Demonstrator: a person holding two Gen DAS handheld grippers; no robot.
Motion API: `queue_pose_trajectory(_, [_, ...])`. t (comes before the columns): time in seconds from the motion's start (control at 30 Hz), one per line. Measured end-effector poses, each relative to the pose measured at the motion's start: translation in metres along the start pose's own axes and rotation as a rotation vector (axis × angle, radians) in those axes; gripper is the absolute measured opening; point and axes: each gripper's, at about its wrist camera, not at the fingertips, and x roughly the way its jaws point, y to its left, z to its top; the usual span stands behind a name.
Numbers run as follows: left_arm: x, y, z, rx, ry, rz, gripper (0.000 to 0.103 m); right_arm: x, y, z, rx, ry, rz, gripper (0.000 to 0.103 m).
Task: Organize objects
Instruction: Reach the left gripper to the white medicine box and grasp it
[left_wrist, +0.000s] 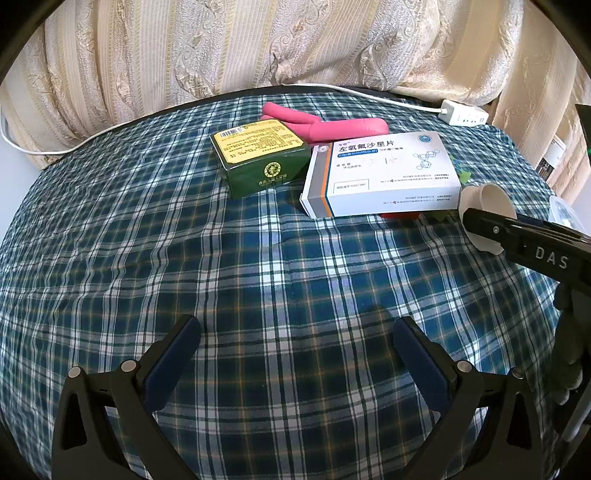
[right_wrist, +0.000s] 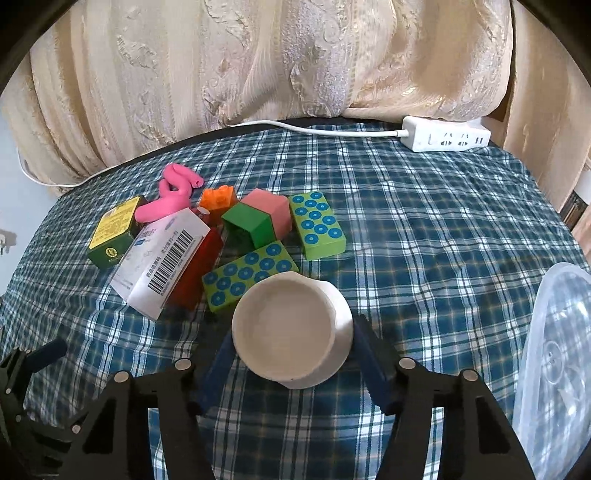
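White cup (right_wrist: 291, 328), small, rigid-looking and probably light, sits tipped between the pads of the right gripper (right_wrist: 295, 349) above the plaid cloth (right_wrist: 424, 229), mouth toward the camera; smooth rounded walls look liable to slip or rotate, so the hold across the body below the rim seems the sensible place. Right gripper is angled steeply down, pinching the cup near the clear plastic container (right_wrist: 554, 354). Left gripper (left_wrist: 295, 343) hangs spread wide and empty over bare cloth, likewise pitched down, well short of the white medicine box (left_wrist: 384, 173).
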Motion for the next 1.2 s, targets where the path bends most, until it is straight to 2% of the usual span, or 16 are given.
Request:
queue_pose_trajectory(0.37, [0.0, 0.001, 0.001, -0.02, 0.003, -0.021, 0.103, -0.025, -0.011, -0.014, 0.029, -0.059, -0.003, 0.064])
queue_pose_trajectory(0.53, [0.0, 0.008, 0.015, -0.079, 0.024, -0.055, 0.103, -0.034, -0.017, -0.02, 0.04, -0.088, -0.007, 0.064])
queue_pose_trajectory(0.87, [-0.025, -0.003, 0.056, -0.146, -0.025, -0.063, 0.103, -0.041, -0.025, -0.028, 0.054, -0.144, 0.014, 0.064])
queue_pose_trajectory(1.03, [-0.023, -0.01, 0.081, -0.196, -0.02, -0.076, 0.103, -0.045, -0.03, -0.032, 0.074, -0.155, 0.041, 0.064])
queue_pose_trajectory(1.2, [-0.013, -0.022, 0.11, -0.212, -0.032, -0.043, 0.103, -0.051, -0.032, -0.036, 0.08, -0.176, 0.055, 0.064])
